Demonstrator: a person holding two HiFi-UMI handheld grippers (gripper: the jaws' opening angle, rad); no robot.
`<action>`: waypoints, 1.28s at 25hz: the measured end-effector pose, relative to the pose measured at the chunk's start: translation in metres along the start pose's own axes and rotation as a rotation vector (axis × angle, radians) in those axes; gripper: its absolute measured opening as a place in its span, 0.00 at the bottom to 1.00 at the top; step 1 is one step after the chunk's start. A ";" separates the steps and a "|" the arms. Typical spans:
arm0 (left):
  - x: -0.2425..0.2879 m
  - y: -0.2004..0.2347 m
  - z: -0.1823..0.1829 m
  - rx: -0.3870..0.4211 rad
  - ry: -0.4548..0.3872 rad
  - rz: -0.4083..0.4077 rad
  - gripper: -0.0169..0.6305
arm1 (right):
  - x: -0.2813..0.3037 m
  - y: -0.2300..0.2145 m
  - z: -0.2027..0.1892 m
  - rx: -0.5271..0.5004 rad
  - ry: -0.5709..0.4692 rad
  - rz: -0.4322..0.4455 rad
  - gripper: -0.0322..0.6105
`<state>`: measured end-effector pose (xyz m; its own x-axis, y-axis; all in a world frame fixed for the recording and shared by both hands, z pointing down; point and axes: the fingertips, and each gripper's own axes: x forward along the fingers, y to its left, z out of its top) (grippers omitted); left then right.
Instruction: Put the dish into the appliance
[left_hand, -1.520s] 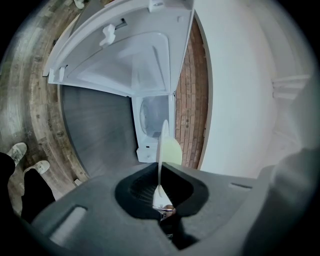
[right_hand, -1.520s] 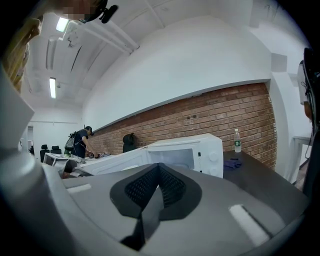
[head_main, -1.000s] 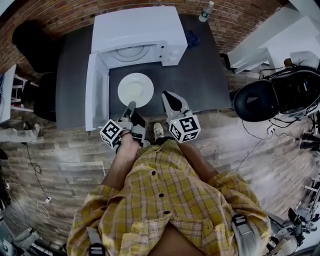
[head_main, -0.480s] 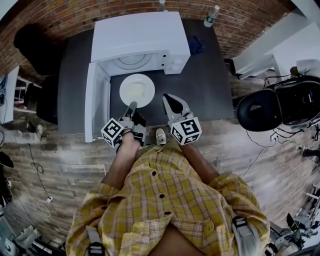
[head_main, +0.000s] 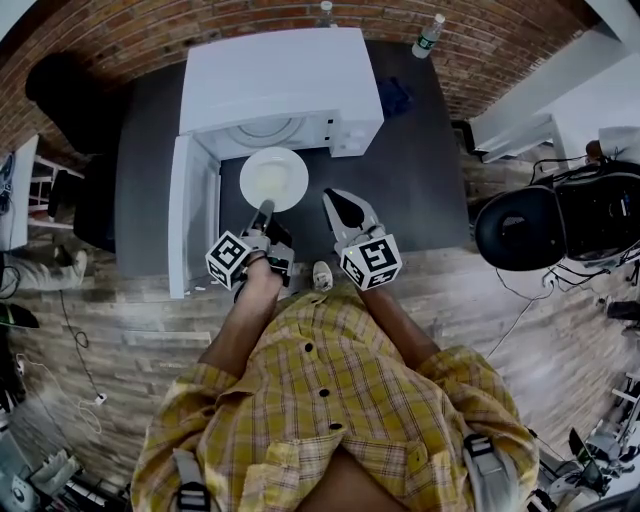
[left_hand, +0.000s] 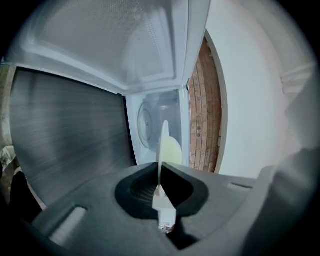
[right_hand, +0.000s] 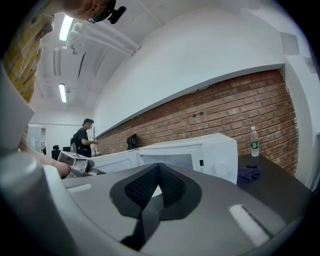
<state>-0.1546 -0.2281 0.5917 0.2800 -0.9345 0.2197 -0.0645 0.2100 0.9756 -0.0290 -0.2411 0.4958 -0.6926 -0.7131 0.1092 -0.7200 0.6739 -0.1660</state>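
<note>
A dark tabletop (head_main: 425, 190) stands against a brick wall, on a wood-plank floor (head_main: 120, 330). A white microwave (head_main: 280, 75) sits on its far half, with its door (head_main: 192, 215) swung open on the left side. Just right of the microwave lies a crumpled dark blue cloth (head_main: 393, 95). A clear water bottle (head_main: 427, 35) stands upright near the far right corner, apart from the cloth.

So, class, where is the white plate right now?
In the head view the plate is left of centre, at the mouth of the open microwave, its near rim pinched by the left gripper.
</note>
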 end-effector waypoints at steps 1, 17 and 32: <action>0.003 0.002 0.002 0.003 -0.008 0.001 0.04 | 0.001 -0.001 0.001 -0.001 0.000 0.000 0.05; 0.059 0.035 0.033 -0.029 -0.114 0.022 0.04 | 0.006 -0.027 0.002 -0.005 0.003 -0.028 0.06; 0.111 0.053 0.053 -0.063 -0.162 0.007 0.04 | 0.011 -0.036 -0.004 -0.006 0.025 -0.028 0.06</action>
<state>-0.1778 -0.3362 0.6678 0.1215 -0.9659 0.2287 -0.0044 0.2299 0.9732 -0.0107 -0.2721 0.5065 -0.6733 -0.7264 0.1380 -0.7390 0.6552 -0.1568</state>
